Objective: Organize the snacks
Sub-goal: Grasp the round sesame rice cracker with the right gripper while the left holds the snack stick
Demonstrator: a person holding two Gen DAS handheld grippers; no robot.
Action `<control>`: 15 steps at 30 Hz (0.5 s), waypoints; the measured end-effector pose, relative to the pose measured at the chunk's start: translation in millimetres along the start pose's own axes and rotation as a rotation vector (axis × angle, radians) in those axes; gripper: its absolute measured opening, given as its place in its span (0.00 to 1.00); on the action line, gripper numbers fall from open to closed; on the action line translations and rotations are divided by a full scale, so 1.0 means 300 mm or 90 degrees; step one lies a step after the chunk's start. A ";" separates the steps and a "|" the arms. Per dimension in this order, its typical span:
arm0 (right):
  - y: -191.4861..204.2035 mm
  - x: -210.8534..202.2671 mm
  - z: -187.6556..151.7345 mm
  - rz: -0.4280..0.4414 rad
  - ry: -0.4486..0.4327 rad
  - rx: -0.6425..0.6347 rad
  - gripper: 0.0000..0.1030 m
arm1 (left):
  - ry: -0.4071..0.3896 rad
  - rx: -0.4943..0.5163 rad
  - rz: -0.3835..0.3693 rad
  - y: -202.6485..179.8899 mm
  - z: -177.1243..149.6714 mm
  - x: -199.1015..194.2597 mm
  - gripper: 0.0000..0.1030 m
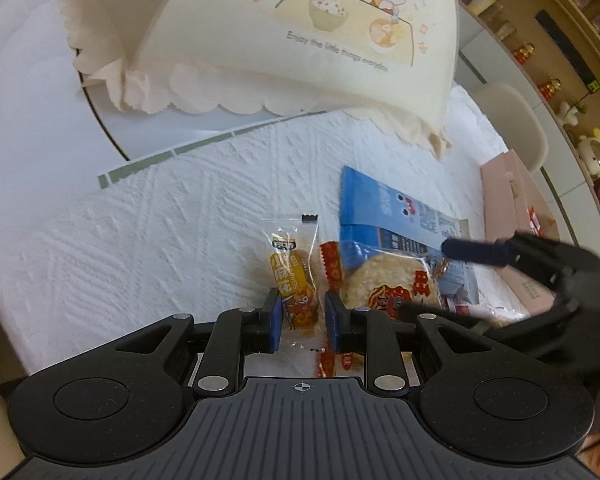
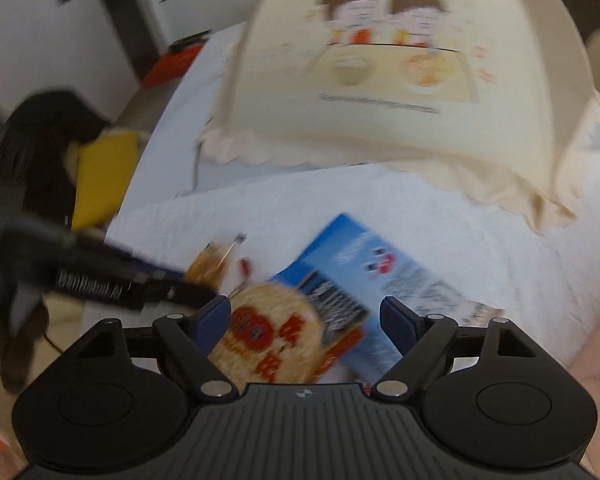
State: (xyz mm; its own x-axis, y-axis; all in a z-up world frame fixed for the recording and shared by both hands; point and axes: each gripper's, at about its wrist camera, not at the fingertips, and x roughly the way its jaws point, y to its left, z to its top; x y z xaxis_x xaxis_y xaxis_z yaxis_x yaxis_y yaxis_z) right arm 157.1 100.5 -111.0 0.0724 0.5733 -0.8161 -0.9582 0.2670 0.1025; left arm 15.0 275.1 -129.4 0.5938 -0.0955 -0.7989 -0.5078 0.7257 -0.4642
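on the tablecloth point(image 1: 180, 208) the twist snack packet point(image 1: 294, 276) lies just left of the rice cracker packet point(image 1: 384, 284), which overlaps the flat pouch point(image 1: 380, 204) behind it. the food cover point(image 1: 300, 40) stands farther back; a box point(image 1: 512, 208) sits at right.

The tablecloth point(image 1: 188, 200) is white with a raised zigzag weave and a grey-green stripe along one edge. The food cover point(image 1: 300, 40) is cream, with a scalloped hem and a cartoon of two children in red-orange tops (plus a bowl and small orange squares). The small snack packet point(image 1: 296, 276) is clear with a yellow label. The round rice cracker point(image 1: 384, 284) is pale tan under red print. The flat packet point(image 1: 380, 208) is blue. The box point(image 1: 516, 208) is pink. Both grippers are black with blue pads point(image 1: 275, 322).
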 end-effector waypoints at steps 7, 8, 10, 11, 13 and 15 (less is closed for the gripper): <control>0.107 0.040 -0.047 -0.058 -0.016 0.006 0.85 | -0.016 0.014 0.046 0.009 -0.003 -0.039 0.26; 0.126 0.042 -0.056 -0.067 -0.016 -0.013 0.86 | -0.017 0.016 0.048 0.010 -0.005 -0.044 0.26; 0.173 0.039 -0.075 -0.084 -0.019 -0.062 0.89 | -0.018 0.019 0.048 0.011 -0.009 -0.054 0.26; 0.190 0.033 -0.086 -0.085 -0.020 -0.077 0.89 | -0.018 0.018 0.047 0.013 -0.012 -0.059 0.26; 0.212 0.019 -0.102 -0.067 -0.006 -0.089 0.89 | -0.019 0.018 0.044 0.017 -0.016 -0.064 0.26; 0.219 0.005 -0.113 -0.033 0.017 -0.076 0.89 | -0.020 0.017 0.042 0.019 -0.021 -0.069 0.26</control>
State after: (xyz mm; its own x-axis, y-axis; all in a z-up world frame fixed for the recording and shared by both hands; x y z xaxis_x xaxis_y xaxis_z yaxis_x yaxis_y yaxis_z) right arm 84.8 92.9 -124.8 0.1174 0.5396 -0.8337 -0.9795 0.2013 -0.0076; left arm -4.2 276.8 -118.0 0.5792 -0.0251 -0.8148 -0.5305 0.7473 -0.4001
